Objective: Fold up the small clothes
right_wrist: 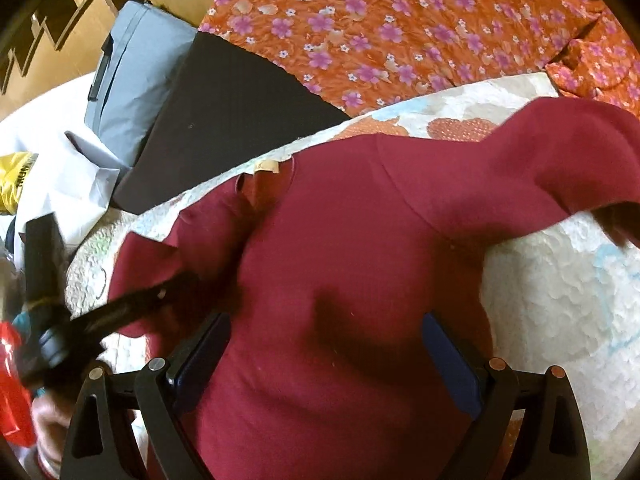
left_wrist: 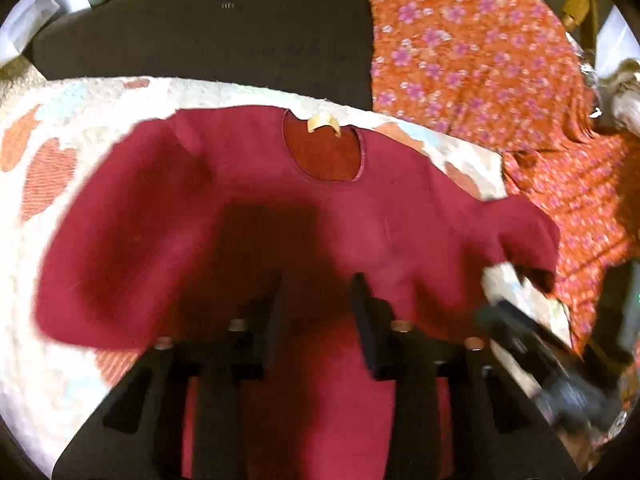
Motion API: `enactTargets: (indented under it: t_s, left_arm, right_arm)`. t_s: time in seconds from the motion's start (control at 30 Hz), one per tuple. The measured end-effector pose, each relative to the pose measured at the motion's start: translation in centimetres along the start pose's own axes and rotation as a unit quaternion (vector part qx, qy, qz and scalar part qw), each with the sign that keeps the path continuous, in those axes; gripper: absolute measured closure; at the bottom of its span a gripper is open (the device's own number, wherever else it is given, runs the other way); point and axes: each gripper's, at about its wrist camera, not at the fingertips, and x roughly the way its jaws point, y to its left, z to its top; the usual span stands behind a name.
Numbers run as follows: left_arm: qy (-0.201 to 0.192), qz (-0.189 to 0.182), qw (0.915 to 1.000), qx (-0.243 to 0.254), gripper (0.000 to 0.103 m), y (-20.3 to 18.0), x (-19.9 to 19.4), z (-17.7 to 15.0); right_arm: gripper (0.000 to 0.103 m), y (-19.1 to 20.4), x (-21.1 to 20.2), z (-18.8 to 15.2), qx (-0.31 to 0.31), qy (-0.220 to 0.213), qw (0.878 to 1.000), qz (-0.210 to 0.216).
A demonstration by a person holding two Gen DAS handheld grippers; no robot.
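A maroon long-sleeved shirt lies front up on a white quilted cloth, with a beige label at its neck. My left gripper hovers over the shirt's chest, its jaws apart with only the flat fabric beneath them. In the right wrist view its blurred fingers reach the shirt's left sleeve. My right gripper stands wide open above the body of the shirt, holding nothing. The shirt's right sleeve is bent and raised off the quilt.
An orange floral sheet lies beyond the quilt, next to a black panel. A grey-blue bag, a yellow bag and white papers crowd the left side. A hand and a red object show at lower left.
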Motion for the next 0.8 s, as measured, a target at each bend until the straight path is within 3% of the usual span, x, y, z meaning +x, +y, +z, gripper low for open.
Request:
enactTargets:
  t_s: [0.1,0.17,0.37,0.43,0.5,0.53,0.6,0.7,0.8]
  left_arm:
    - [-0.025,0.035,0.9989,0.018,0.065,0.1,-3.7,-1.0]
    - [-0.038,0.080,0.9959,0.018,0.059,1.1,-5.3,-1.9]
    - [-0.055,0.167,0.9844,-0.005,0.058,5.6,-5.4,-2.1]
    - [-0.064,0.177,0.9813,-0.040,0.058,7.4,-5.6,-1.6]
    - [-0.076,0.176,0.9789,-0.071,0.058,8.8,-6.0,-1.1]
    - [-0.083,0.178,0.9769,-0.083,0.058,9.3,-6.2,-0.9]
    - [-0.091,0.186,0.9735,-0.096,0.058,10.0,-6.6,-0.8]
    - [-0.090,0.194,0.9719,-0.098,0.058,10.1,-6.3,-0.7]
    - [-0.083,0.201,0.9720,-0.088,0.058,9.4,-5.7,-0.7]
  right_arm:
    - [0.008,1.1,0.9,0.7,-0.012,0.005,1.000,0.016]
    - [0.008,1.9,1.9,1.1,-0.018,0.013,0.999,0.024]
    - [0.008,2.9,6.2,2.3,-0.040,0.021,0.999,-0.011]
    - [0.020,3.4,8.1,2.7,-0.064,0.027,0.998,-0.013]
    - [0.067,4.1,10.2,2.9,-0.086,0.049,0.995,-0.008]
    - [0.071,4.4,10.4,3.0,-0.090,0.050,0.995,-0.009]
    - [0.098,5.4,9.8,3.7,-0.099,0.039,0.994,0.016]
    - [0.098,6.7,6.1,5.7,-0.128,-0.007,0.991,0.038]
    - [0.098,6.0,1.3,7.2,-0.170,-0.088,0.981,-0.006]
